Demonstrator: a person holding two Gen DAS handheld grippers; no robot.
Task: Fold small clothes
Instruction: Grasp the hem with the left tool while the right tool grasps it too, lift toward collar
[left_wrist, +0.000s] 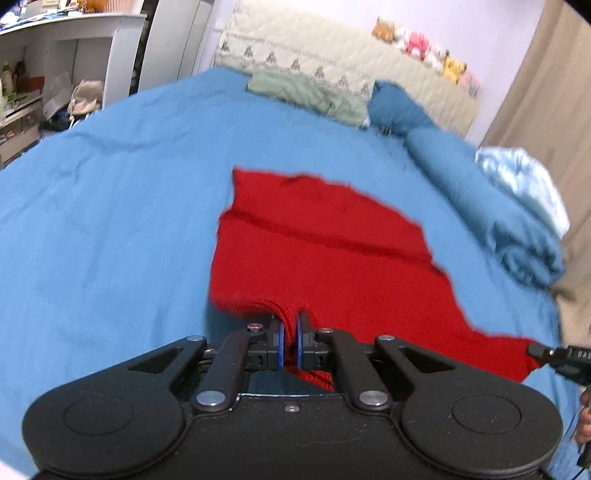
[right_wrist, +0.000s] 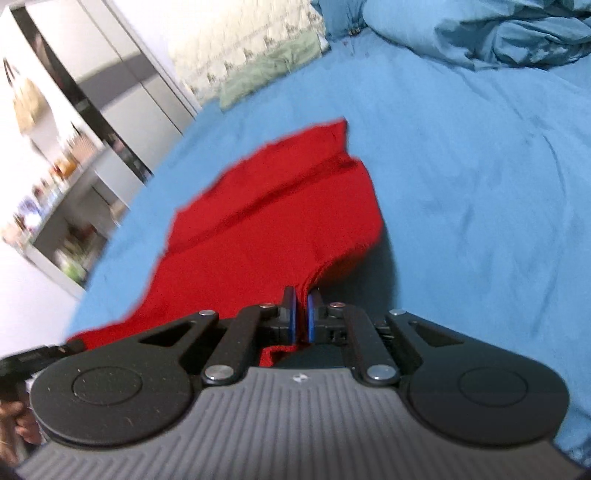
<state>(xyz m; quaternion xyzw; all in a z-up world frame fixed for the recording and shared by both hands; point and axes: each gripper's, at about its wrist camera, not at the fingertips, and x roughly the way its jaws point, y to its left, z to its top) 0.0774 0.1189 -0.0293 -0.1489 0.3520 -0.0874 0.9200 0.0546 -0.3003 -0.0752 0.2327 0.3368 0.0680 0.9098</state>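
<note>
Two tools pinching red garment (left_wrist: 325, 254) | left tool (left_wrist: 290, 325), right tool (right_wrist: 302, 301) at opposite corners | garment stretches ahead over blue bedsheet (left_wrist: 110, 221)

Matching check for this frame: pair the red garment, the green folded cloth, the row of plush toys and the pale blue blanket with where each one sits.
Things:
1. red knitted garment
2. pale green folded cloth
3. row of small plush toys
4. pale blue fluffy blanket

Places:
A. along the top of the quilted cream headboard
B. at the bed's right edge, beside the rolled blue duvet
C. pinched by both the left gripper and right gripper
D. at the headboard's foot

Pairs: 1-C, 2-D, 3-A, 4-B
</note>
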